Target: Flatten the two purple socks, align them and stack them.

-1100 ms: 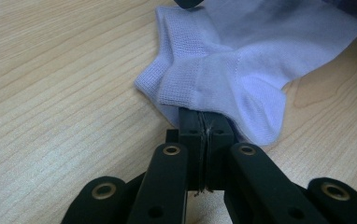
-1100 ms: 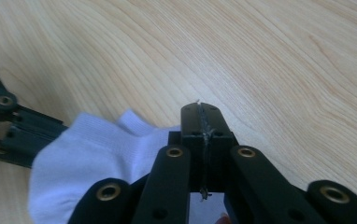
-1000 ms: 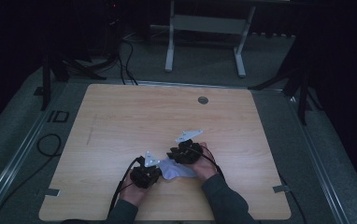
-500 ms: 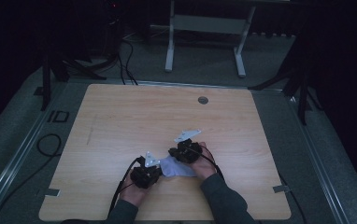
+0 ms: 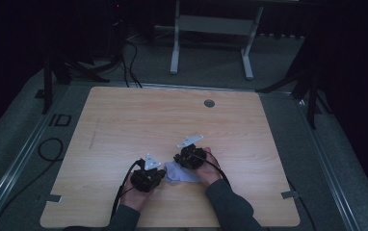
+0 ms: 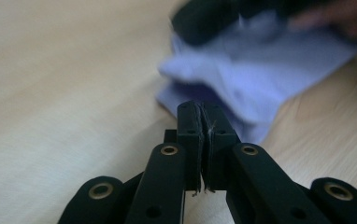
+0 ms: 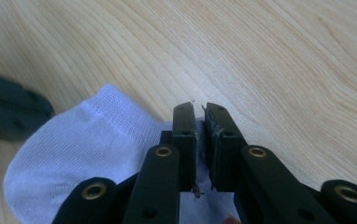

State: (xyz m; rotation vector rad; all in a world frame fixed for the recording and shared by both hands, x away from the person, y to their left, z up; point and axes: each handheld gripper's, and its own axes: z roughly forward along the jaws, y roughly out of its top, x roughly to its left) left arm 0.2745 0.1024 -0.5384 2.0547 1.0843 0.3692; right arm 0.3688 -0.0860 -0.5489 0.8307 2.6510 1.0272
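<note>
A pale lilac sock (image 5: pixel 183 174) lies crumpled on the wooden table (image 5: pixel 138 125), near its front edge, between my two grippers. My right gripper (image 5: pixel 180 166) comes at it from the far right. In the right gripper view, its jaws (image 7: pixel 200 109) pinch a fold of the sock (image 7: pixel 88 144). My left gripper (image 5: pixel 164 174) sits at the sock's left side. In the left gripper view, its jaws (image 6: pixel 200 106) are pressed together, with the tips at the near edge of the sock (image 6: pixel 260 70). I see no cloth between them.
A round grommet (image 5: pixel 209 103) sits in the table's far middle. Tape tabs mark the front corners (image 5: pixel 52 198) (image 5: pixel 288 194). The tabletop stretches bare to the left, right and far side. Beyond it are a metal desk frame (image 5: pixel 211 29) and floor cables (image 5: pixel 47 149).
</note>
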